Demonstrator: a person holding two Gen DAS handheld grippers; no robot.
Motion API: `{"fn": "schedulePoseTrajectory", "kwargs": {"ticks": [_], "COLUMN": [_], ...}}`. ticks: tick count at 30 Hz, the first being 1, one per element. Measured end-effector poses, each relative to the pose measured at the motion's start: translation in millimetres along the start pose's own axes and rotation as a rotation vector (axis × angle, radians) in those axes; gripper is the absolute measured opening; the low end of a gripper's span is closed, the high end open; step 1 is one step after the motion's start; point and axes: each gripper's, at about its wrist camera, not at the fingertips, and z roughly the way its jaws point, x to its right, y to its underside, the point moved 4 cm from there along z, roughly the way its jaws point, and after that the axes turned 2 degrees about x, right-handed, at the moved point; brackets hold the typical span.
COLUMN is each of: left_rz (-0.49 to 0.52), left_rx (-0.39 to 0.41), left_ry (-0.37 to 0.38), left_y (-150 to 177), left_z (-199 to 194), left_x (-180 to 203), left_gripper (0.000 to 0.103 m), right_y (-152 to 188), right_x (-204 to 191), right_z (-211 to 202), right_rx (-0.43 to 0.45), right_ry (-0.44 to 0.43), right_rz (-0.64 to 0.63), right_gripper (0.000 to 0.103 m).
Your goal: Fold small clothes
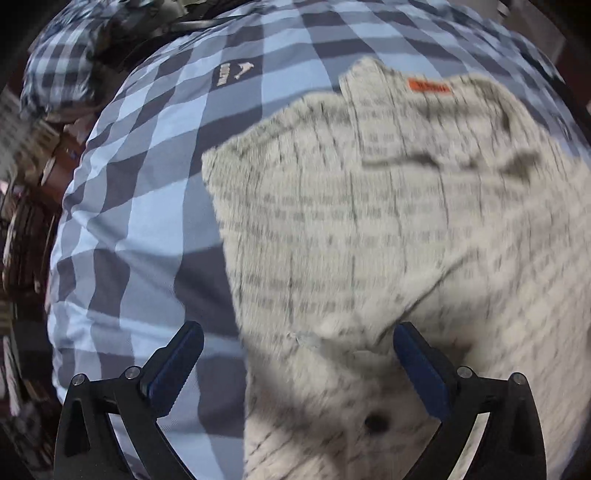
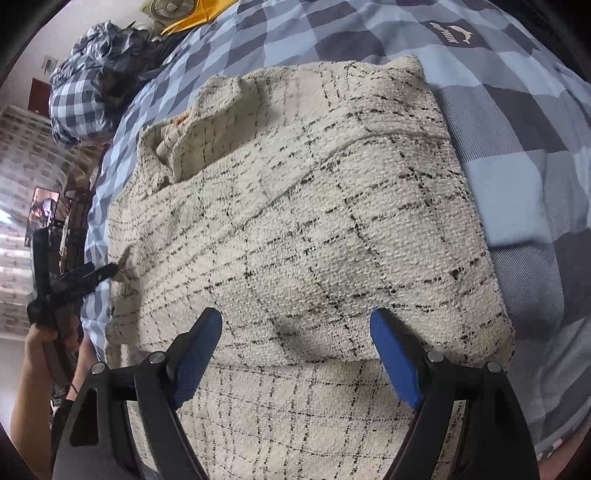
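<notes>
A cream tweed garment point(image 1: 369, 221) with thin black check lines lies on the bed, partly folded, with an orange label point(image 1: 428, 85) at its collar and a dark button point(image 1: 375, 421) near the camera. My left gripper point(image 1: 298, 328) hovers over the garment's left edge with its jaws wide apart and nothing pinched. The left wrist view is blurred. In the right wrist view the garment point(image 2: 314, 221) shows a folded-over layer, and my right gripper point(image 2: 295, 314) stands open just above that layer's near edge. The left gripper point(image 2: 110, 271), held by a hand, shows at the garment's left side.
The bed's blue and grey checked cover point(image 2: 517, 147) spreads around the garment, with a printed logo point(image 1: 234, 72) on it. A heap of checked bedding point(image 2: 85, 92) lies at the far left. A fan point(image 2: 171, 7) and furniture stand beyond the bed.
</notes>
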Motion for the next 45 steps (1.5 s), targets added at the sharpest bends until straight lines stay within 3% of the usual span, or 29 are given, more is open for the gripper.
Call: {"fn": "schedulePoseTrajectory", "kwargs": {"ticks": [2,5,7,11,14,18,21,24,25,27,29,31,33,35,36,40,42,45], "left_rz": [0.019,-0.097,-0.167,-0.249,-0.257,-0.173,-0.03,0.0,-0.024,-0.172,-0.293,-0.343,-0.328,-0.31,-0.311,-0.344,-0.307,-0.225], "left_rx": [-0.03,-0.041,-0.048,0.025,0.059,0.065,0.029,0.001,-0.019,-0.045,-0.081,-0.084,-0.06,-0.05,-0.05,-0.067,-0.071,-0.044], "left_ry": [-0.05,0.041,0.053,-0.006,0.039,0.172,0.097,0.014,0.027,0.115,0.167,0.174,0.183,0.222,0.24,0.322,0.293,0.249], "left_y": [15.6,26.6,27.4,18.5,12.4,13.5,18.4,22.0,24.4,27.4,32.7,35.5,32.7,25.2,22.0,10.4,11.1,18.1], "left_z": [8.0,15.6,14.8,-3.8,-17.1,-23.7,-10.9,13.4,22.4,33.4,35.4,25.9,11.6,6.2,6.3,23.8,32.2,32.4], "left_x": [-7.8,-28.9,-42.1,-71.9,-74.2,-45.3,-12.5,-6.8,-9.2,-26.8,-39.3,-45.1,-45.1,-43.7,-44.5,-49.7,-46.9,-34.3], "left_gripper": [0.103,0.103,0.103,0.103,0.103,0.103,0.103,0.103,0.103,0.103,0.103,0.103,0.103,0.103,0.103,0.1,0.082,0.076], "right_y": [0.7,0.9,2.4,6.3,6.7,4.5,4.2,6.7,7.1,5.2,-1.8,-13.8,-27.8,-43.0,-51.5,-65.0,-70.5,-67.9], "right_x": [1.0,0.6,0.6,-3.6,-11.9,-25.5,-33.7,-38.4,-38.3,-30.9,-19.0,-7.8,4.4,18.5,30.5,50.8,43.4,13.8], "right_z": [1.1,1.1,-0.4,-2.9,-3.6,-2.8,5.1,12.1,14.0,11.1,-4.3,-36.5,-61.8,-70.2,-67.3,-49.5,-39.3,-27.8], "right_rx": [-0.008,-0.016,-0.015,0.001,0.016,0.033,0.019,0.002,-0.004,0.008,0.06,0.178,0.276,0.294,0.268,0.189,0.159,0.11], "right_ry": [0.01,0.02,0.026,0.023,-0.015,-0.05,-0.049,-0.036,-0.023,-0.007,-0.081,-0.183,-0.141,-0.054,-0.007,0.002,0.021,0.092], "right_rz": [0.0,0.0,-0.008,-0.031,-0.059,-0.082,-0.088,-0.099,-0.103,-0.087,-0.02,0.035,0.053,0.056,0.081,0.173,0.153,0.015], "right_gripper": [0.08,0.08,0.08,0.08,0.08,0.08,0.08,0.08,0.08,0.08,0.08,0.08,0.08,0.08,0.08,0.08,0.08,0.08]}}
